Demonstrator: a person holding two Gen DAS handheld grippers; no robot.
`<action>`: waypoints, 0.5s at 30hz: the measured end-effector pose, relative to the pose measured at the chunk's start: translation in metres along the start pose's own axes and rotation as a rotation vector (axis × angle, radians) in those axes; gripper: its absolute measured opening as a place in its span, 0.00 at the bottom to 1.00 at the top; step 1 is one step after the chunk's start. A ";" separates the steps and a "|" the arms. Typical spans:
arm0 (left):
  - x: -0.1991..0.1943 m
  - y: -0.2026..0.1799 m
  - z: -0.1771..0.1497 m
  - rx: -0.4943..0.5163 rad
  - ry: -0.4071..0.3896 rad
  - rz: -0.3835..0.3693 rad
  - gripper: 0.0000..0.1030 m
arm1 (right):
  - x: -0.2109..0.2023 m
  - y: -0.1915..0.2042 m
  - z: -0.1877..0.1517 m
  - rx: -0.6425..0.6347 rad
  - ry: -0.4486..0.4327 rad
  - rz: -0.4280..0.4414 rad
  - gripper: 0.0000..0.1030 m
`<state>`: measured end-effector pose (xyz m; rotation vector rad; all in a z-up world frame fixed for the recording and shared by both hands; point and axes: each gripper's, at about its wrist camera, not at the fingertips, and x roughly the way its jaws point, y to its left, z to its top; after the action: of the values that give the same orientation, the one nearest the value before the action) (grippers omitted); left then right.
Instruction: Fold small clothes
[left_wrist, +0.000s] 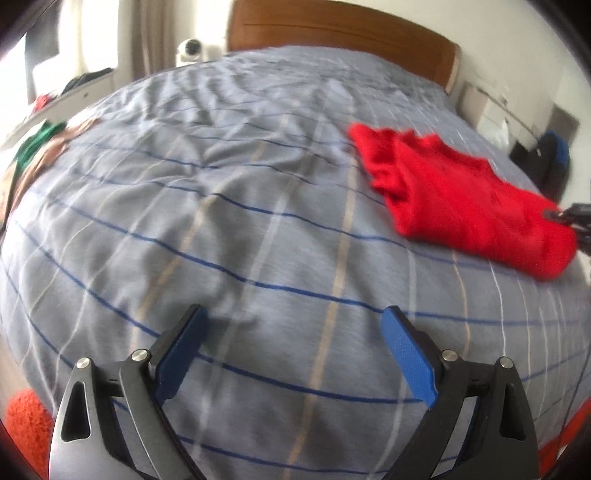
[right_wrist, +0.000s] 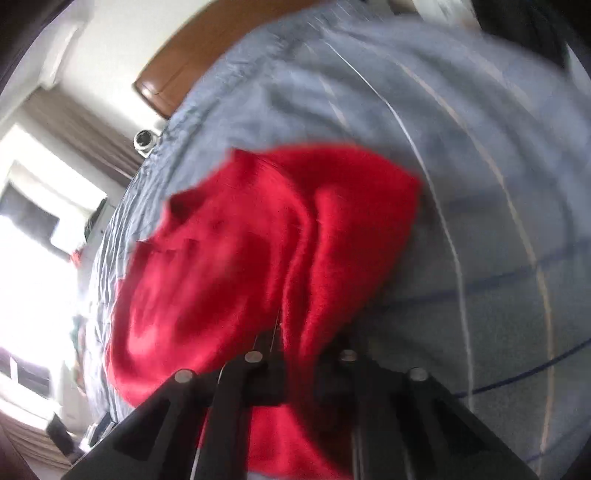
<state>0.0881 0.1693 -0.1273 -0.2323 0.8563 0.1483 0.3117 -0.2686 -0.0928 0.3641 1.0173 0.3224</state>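
left hand-held gripper hanging over the bed with blue pads spread wide, nothing between them. red garment bunched up on the grey checked bedding toward the right side, well apart from that gripper. right hand-held gripper clenched on the near edge of the red garment, fabric draped over its fingers. all pretty blurry. wooden headboard at the far end, small white camera beside it.
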 end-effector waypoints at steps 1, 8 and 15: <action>0.001 0.006 0.002 -0.026 0.000 -0.003 0.93 | -0.007 0.026 0.006 -0.034 -0.013 0.025 0.10; 0.001 0.027 0.005 -0.103 -0.011 -0.007 0.93 | 0.033 0.191 0.010 -0.263 0.050 0.132 0.10; 0.002 0.022 -0.002 -0.041 -0.008 0.023 0.93 | 0.135 0.258 -0.047 -0.278 0.234 0.143 0.25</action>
<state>0.0827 0.1904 -0.1330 -0.2598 0.8483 0.1887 0.3128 0.0262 -0.1049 0.1483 1.1597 0.6395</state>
